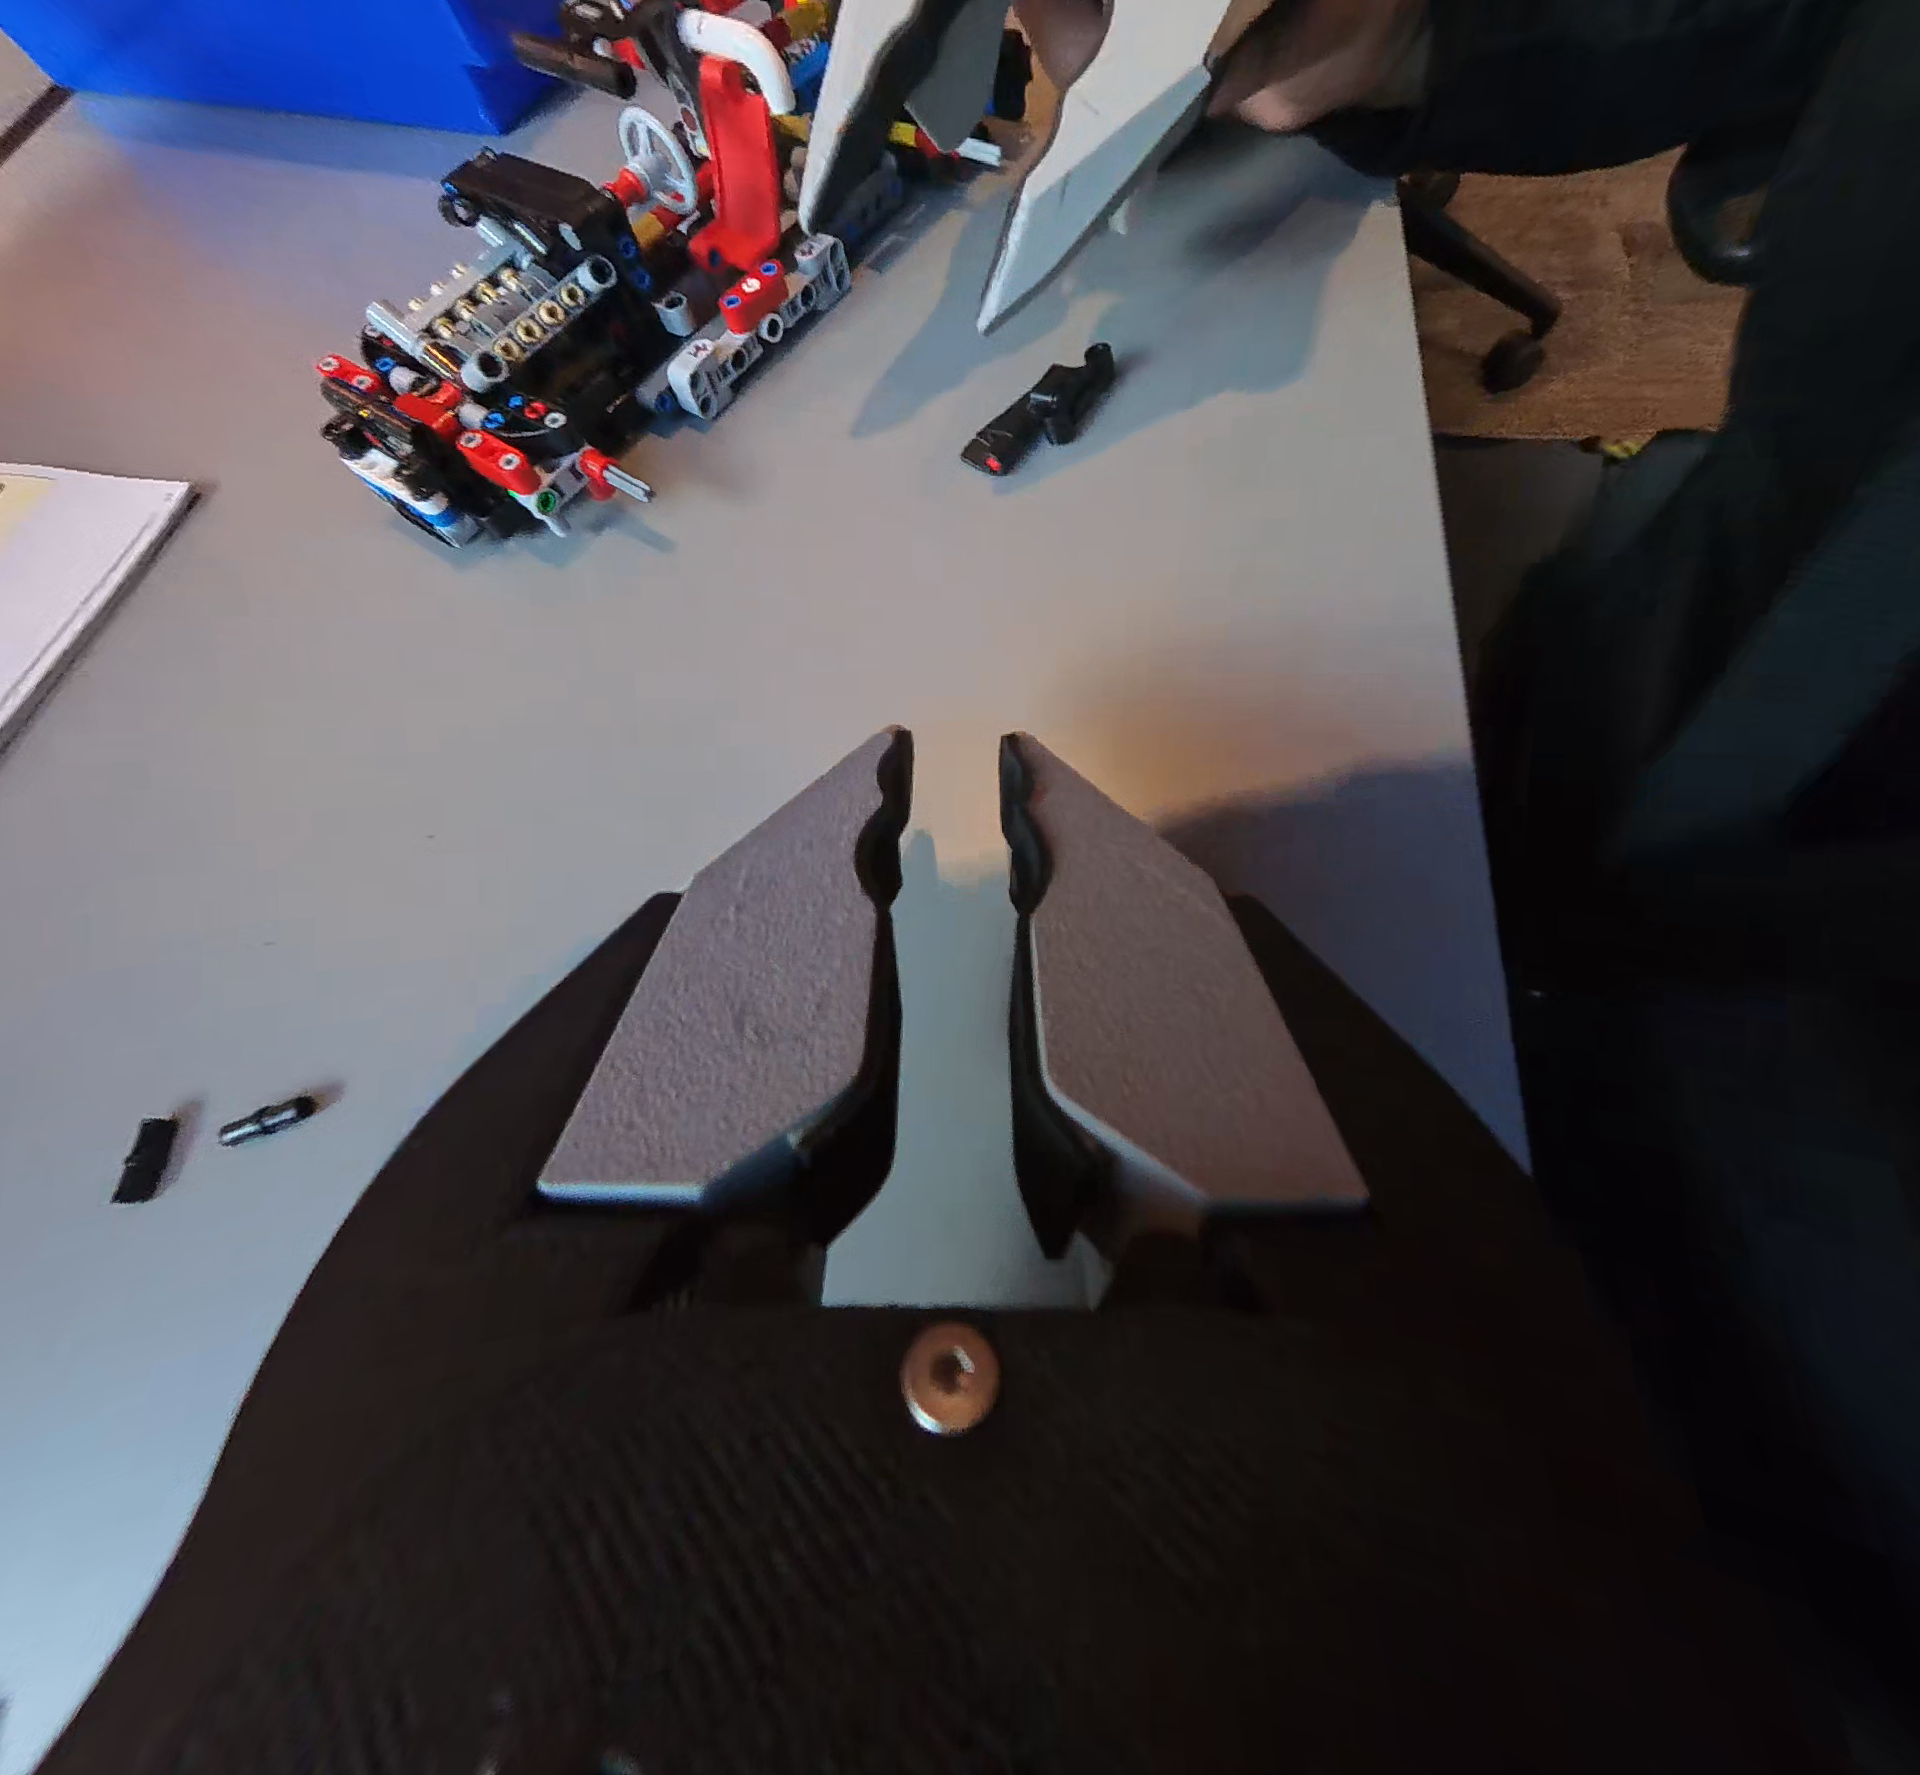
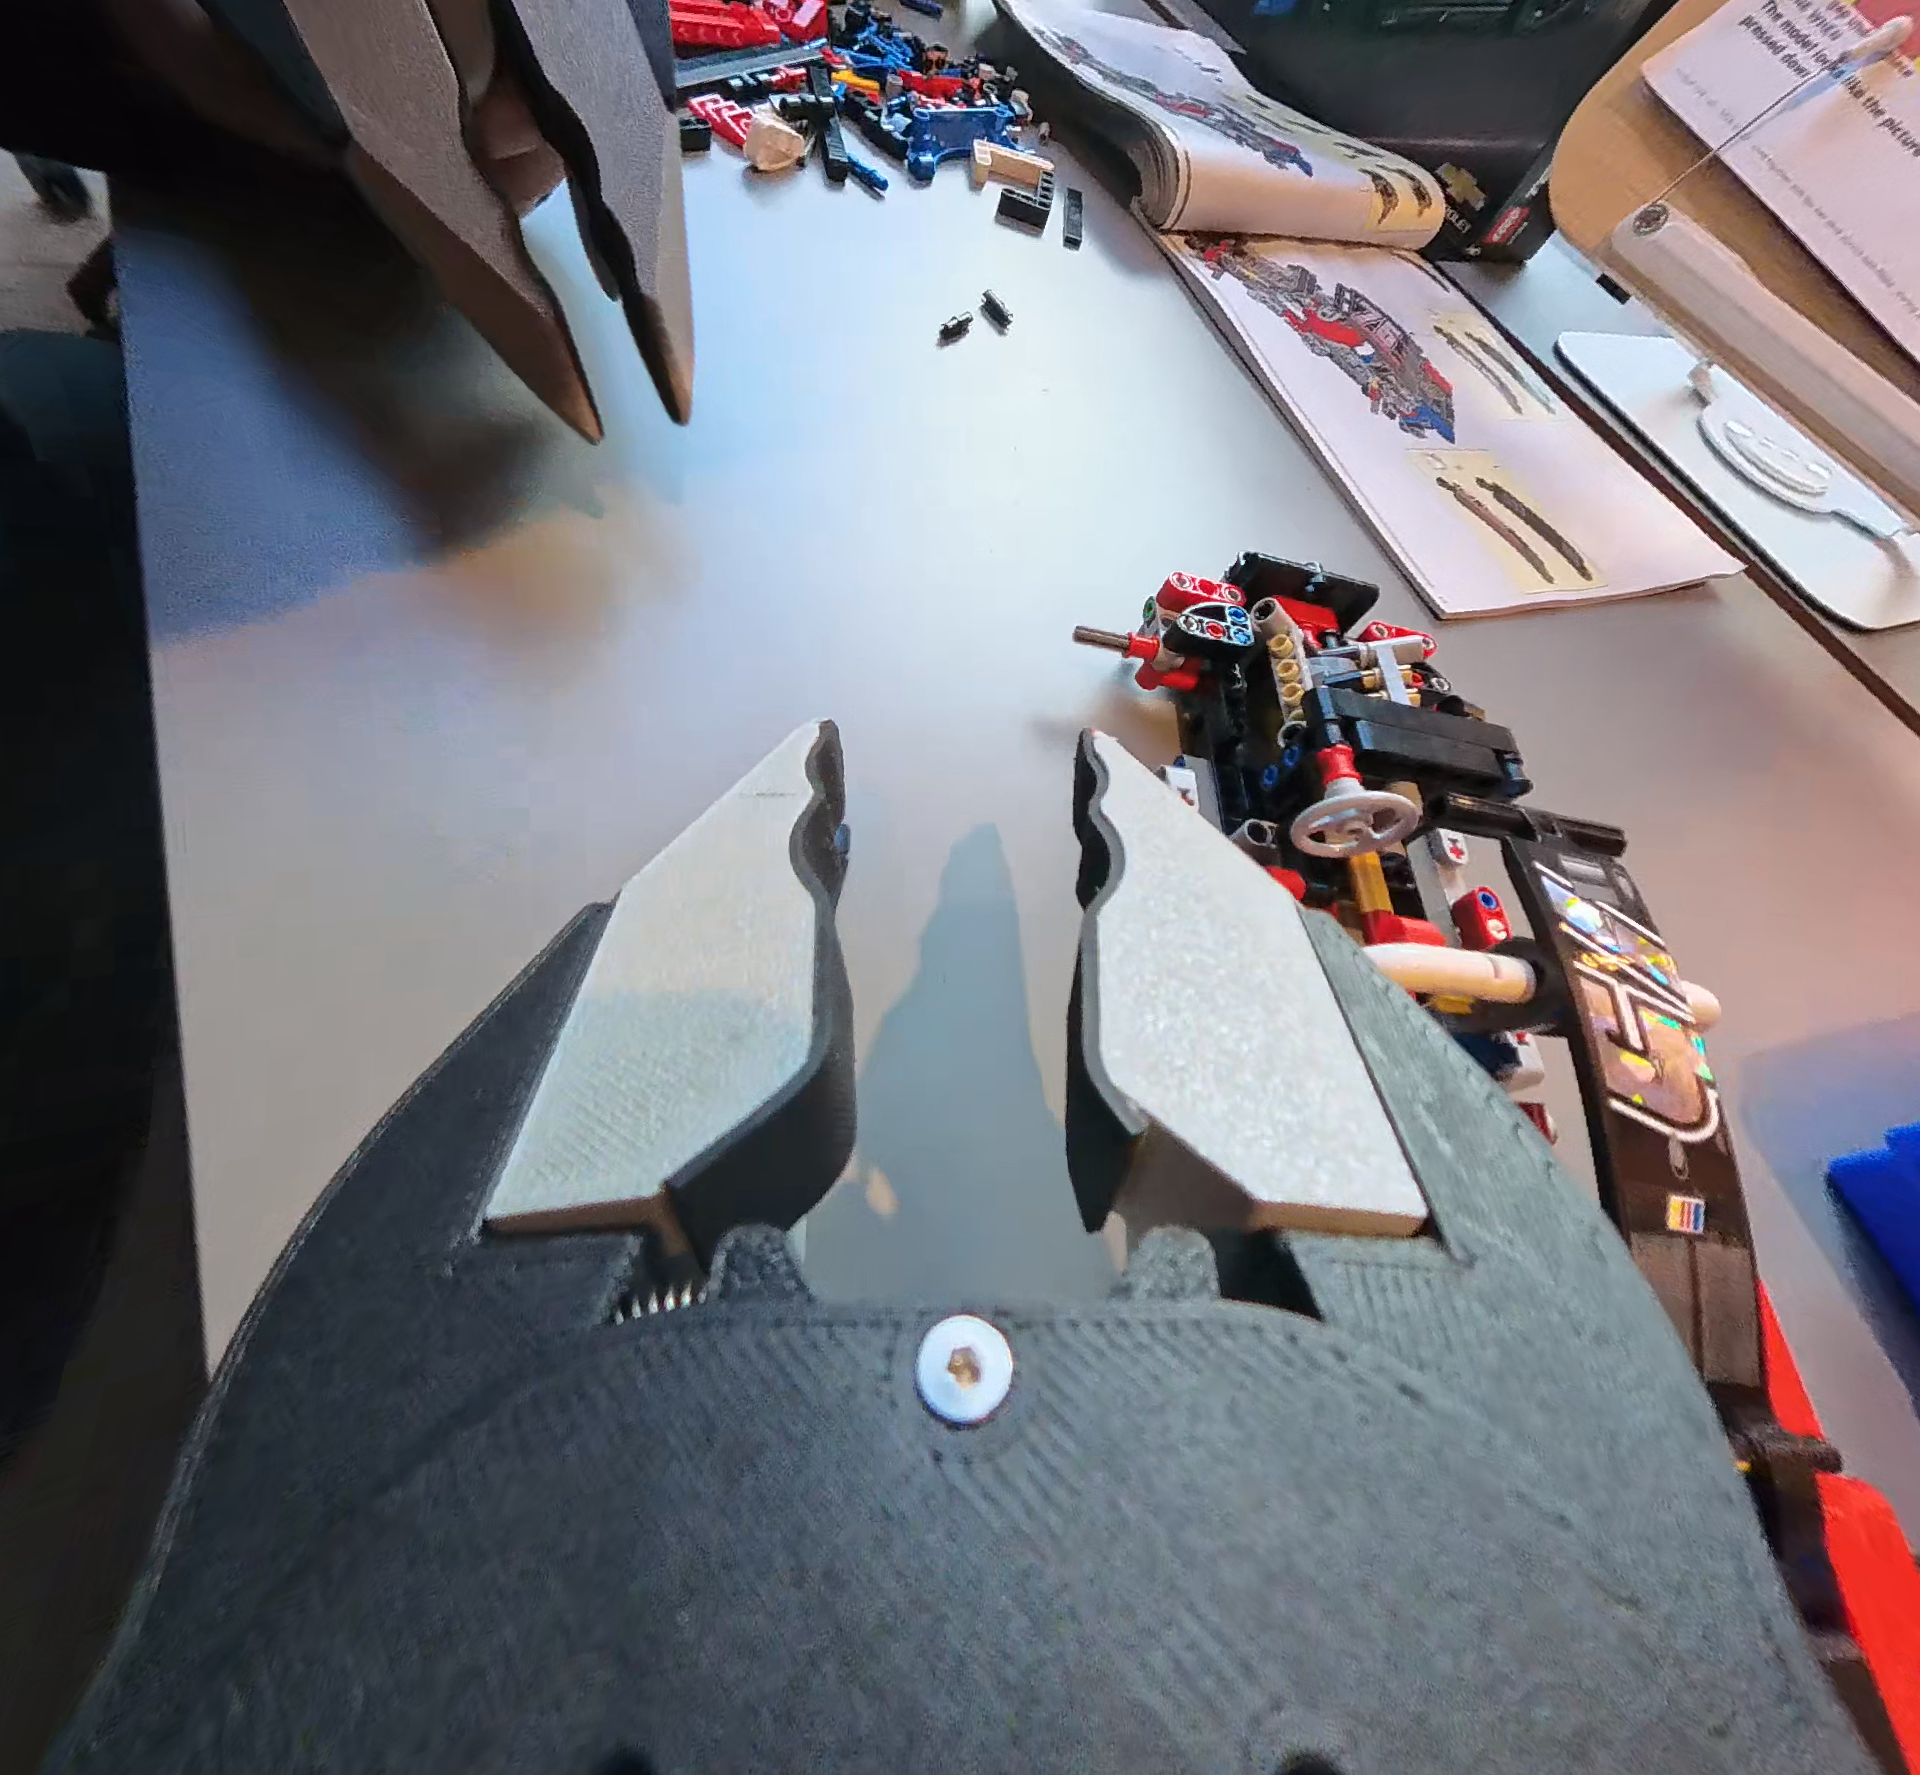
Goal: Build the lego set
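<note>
Plainly, we held our right gripper (image 2: 956, 769) spread and empty, the part-built car (image 2: 1392, 790) touching its right finger, long axis running ahead and slightly left. Our left gripper (image 1: 956, 754), parted narrowly around nothing, hung farther off, with the small black piece (image 1: 1039, 411) ahead of it.

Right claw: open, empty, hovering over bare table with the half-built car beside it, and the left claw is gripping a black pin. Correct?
One thing is off. The left claw grips nothing: the left wrist view shows bare table between its slightly parted fingers. The right claw is open and empty, with the half-built car beside it.
</note>
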Demonstrator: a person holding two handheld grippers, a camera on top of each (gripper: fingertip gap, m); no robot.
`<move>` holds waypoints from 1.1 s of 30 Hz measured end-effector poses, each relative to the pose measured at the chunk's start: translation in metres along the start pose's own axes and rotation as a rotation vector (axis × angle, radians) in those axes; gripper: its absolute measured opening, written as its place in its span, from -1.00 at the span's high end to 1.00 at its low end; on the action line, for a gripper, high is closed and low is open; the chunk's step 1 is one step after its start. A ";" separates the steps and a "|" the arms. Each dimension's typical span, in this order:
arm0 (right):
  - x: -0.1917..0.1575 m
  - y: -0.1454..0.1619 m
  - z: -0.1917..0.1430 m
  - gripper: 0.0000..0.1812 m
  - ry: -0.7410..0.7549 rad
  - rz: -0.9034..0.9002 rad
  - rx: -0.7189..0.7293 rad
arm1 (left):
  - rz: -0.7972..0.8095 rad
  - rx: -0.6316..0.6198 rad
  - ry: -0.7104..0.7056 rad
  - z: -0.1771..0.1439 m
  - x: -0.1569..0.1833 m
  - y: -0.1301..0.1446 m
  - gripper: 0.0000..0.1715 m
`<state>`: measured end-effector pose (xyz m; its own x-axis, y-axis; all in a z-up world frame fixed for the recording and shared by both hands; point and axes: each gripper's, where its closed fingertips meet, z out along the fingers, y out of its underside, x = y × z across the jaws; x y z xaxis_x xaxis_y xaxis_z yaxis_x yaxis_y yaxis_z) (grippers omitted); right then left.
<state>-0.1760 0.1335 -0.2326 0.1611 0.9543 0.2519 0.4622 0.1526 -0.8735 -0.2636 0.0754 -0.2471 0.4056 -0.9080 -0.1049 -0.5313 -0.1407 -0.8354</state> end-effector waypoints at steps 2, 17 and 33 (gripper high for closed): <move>0.002 -0.001 0.000 0.58 0.008 0.002 0.009 | 0.006 0.017 -0.021 -0.001 -0.003 -0.002 0.84; 0.017 -0.013 -0.001 0.52 0.066 0.032 0.087 | 0.031 -0.023 -0.044 0.003 -0.003 0.002 0.80; 0.034 -0.005 0.000 0.60 0.197 0.022 0.024 | 0.234 -0.155 -0.173 0.015 -0.001 0.016 0.86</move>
<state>-0.1728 0.1648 -0.2201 0.3395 0.8888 0.3077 0.4366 0.1408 -0.8886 -0.2616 0.0804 -0.2688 0.3725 -0.8442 -0.3854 -0.7263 -0.0067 -0.6873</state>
